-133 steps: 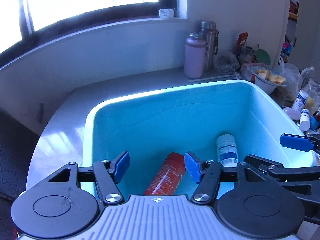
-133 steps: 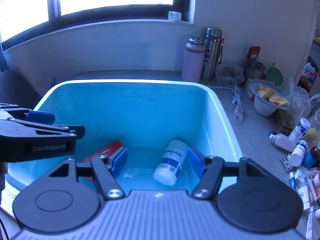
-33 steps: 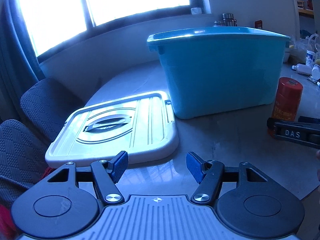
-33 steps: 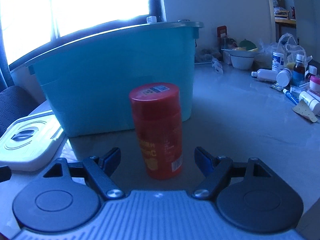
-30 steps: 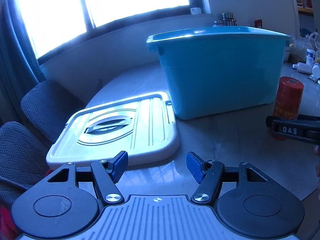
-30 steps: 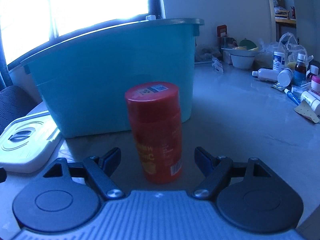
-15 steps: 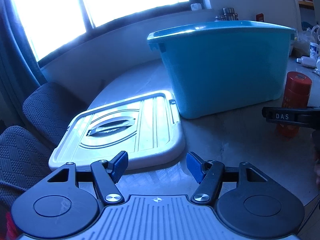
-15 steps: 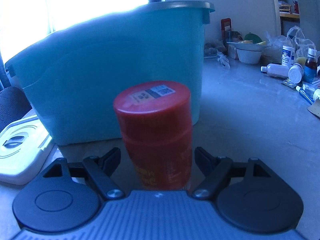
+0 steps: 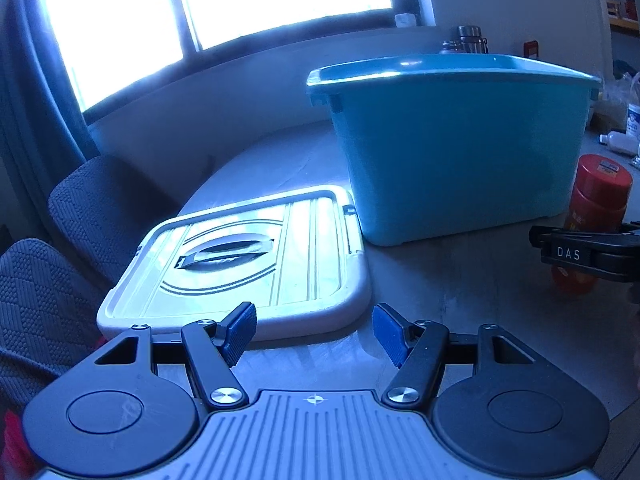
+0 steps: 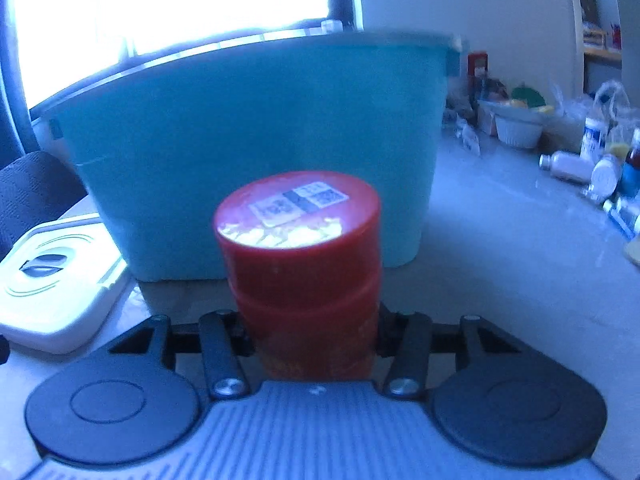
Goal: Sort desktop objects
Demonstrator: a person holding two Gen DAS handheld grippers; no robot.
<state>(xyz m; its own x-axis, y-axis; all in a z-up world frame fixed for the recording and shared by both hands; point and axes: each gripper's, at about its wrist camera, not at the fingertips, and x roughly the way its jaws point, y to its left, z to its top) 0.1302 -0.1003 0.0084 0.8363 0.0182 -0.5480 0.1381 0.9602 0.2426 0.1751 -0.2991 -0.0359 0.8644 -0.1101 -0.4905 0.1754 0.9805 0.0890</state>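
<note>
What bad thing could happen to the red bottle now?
The right tongs grip the red bottle low on its body, so its tall top might tip or slip as it lifts. The blue bin stands close behind with a high wall, so the bottle may bump its rim. The left tongs are open over the table near the white lid.

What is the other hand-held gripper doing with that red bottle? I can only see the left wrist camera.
Observer: The right hand-held gripper is shut on the red cylindrical plastic bottle, with a finger against each side.
Child: What's hiding past the big teal plastic storage bin?
Observer: A white ribbed bowl stands on the table beyond the bin's right end, with something yellow in it.
</note>
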